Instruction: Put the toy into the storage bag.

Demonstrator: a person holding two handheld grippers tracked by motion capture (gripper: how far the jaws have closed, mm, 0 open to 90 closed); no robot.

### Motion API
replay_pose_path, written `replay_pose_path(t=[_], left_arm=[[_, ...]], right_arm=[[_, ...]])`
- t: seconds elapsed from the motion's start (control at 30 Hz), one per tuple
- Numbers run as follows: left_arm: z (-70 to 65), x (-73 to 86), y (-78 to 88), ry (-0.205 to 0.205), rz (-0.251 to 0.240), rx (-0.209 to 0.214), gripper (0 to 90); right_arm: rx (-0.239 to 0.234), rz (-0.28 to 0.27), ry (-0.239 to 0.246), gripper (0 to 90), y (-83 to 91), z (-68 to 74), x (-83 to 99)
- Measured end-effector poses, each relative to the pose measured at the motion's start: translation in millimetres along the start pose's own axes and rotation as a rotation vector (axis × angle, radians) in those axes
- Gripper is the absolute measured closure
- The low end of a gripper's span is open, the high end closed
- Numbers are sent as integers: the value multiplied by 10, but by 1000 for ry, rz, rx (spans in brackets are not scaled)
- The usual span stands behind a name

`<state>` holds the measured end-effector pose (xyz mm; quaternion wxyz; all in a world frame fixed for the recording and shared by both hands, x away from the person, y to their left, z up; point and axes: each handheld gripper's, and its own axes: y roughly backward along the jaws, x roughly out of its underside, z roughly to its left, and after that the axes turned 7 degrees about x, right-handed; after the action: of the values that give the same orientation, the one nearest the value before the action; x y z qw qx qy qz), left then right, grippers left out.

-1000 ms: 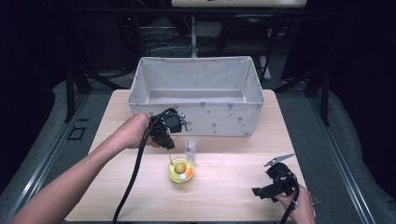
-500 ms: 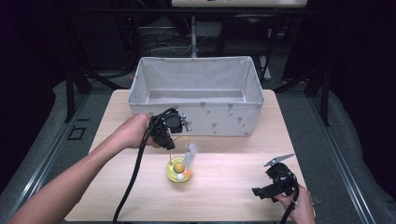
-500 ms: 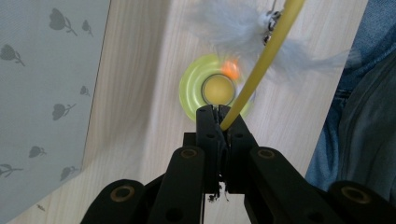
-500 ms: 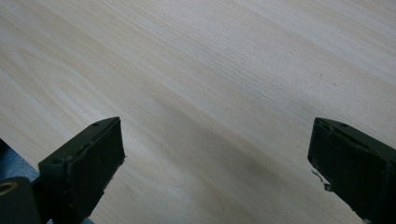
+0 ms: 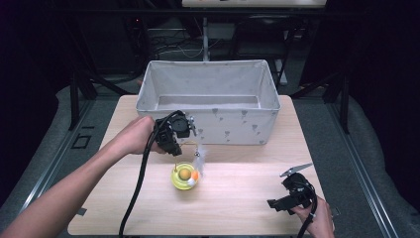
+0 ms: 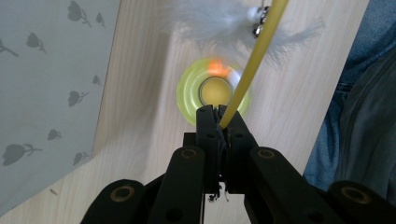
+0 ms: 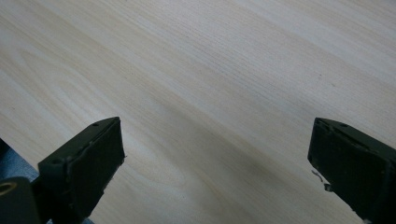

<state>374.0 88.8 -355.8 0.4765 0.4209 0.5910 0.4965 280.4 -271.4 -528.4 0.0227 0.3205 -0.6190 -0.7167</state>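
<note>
A yellow-green round toy [image 5: 184,177] lies mid-table, with a yellow centre and an orange ball [image 5: 195,175] on its ring. A thin yellow rod [image 6: 254,56] rises from it, and a white feather [image 5: 200,157] and a small bell [image 6: 259,24] hang near the rod's top. My left gripper [image 5: 175,140] hovers just above and left of the toy, shut on the rod. In the left gripper view its jaws [image 6: 218,112] pinch the rod above the toy's base [image 6: 191,93]. My right gripper [image 5: 290,193] rests at the table's front right, open over bare wood [image 7: 215,140].
A grey fabric bin [image 5: 208,121] with a leaf print stands at the back of the wooden table [image 5: 237,208], close behind my left gripper. A black cable [image 5: 141,173] trails from that gripper toward the front edge. Dark floor and metal frames surround the table.
The toy base has shifted slightly left, and the feather has swayed and dropped a little. The orange ball has moved on its ring. My right gripper stays put.
</note>
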Motion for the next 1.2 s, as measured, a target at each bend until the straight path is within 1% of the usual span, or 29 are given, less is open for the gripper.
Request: replay_pose_path(t=[0.03, 0.07, 0.1, 0.17, 0.3, 0.37, 0.47, 0.53, 0.57, 0.63, 0.67, 0.73, 0.77, 0.93, 0.97, 1.03, 1.1, 1.13, 1.17, 1.2], left_arm=[[-4, 7, 8, 4, -6, -7, 877], [-3, 10, 22, 1, -1, -8, 877], [-10, 20, 37, 4, -4, -18, 877], [-5, 25, 45, 1, -5, -11, 877], [-2, 36, 87, 11, 9, -15, 877], [7, 45, 107, 12, 9, -21, 877], [33, 67, 168, 22, 18, -28, 877], [40, 76, 179, 24, 14, -24, 877], [42, 86, 190, 30, 8, -32, 877], [58, 97, 221, 32, 10, -30, 876], [63, 108, 225, 35, 1, -33, 877], [77, 121, 246, 42, 5, -30, 877], [83, 134, 267, 46, 8, -37, 876], [85, 159, 315, 48, 9, -40, 877], [84, 173, 334, 51, 4, -49, 876], [88, 183, 367, 58, 9, -54, 877], [93, 189, 382, 56, 7, -57, 877], [99, 194, 402, 59, 11, -53, 877], [101, 199, 414, 59, 13, -57, 877], [109, 208, 447, 64, 15, -48, 877]], right_arm=[[0, 1, -1, 33, 1, 0, 0], [0, 1, 0, 32, 0, 0, 0], [1, 2, 0, 33, -1, 2, -1], [1, 4, 1, 33, -1, 3, -1], [1, 4, 1, 34, -1, 6, -1], [1, 7, 0, 34, 0, 6, -2], [0, 9, 2, 34, -3, 8, -2], [3, 7, -2, 34, -4, 10, 0], [4, 7, -3, 34, -6, 10, 1], [8, 13, 5, 34, -5, 3, 0], [11, 5, 3, 34, -9, 6, 3], [4, 2, -2, 34, -6, 11, 1], [6, 2, -4, 34, -9, 12, 2], [11, 4, -1, 34, -11, 6, 4], [7, 1, -5, 34, -12, 8, 3], [12, 5, 0, 34, -12, 6, 2], [14, 6, 1, 34, -12, 7, 3], [14, 6, 1, 34, -11, 7, 3], [13, 5, 0, 34, -11, 7, 2], [14, 6, 0, 34, -11, 7, 2]])
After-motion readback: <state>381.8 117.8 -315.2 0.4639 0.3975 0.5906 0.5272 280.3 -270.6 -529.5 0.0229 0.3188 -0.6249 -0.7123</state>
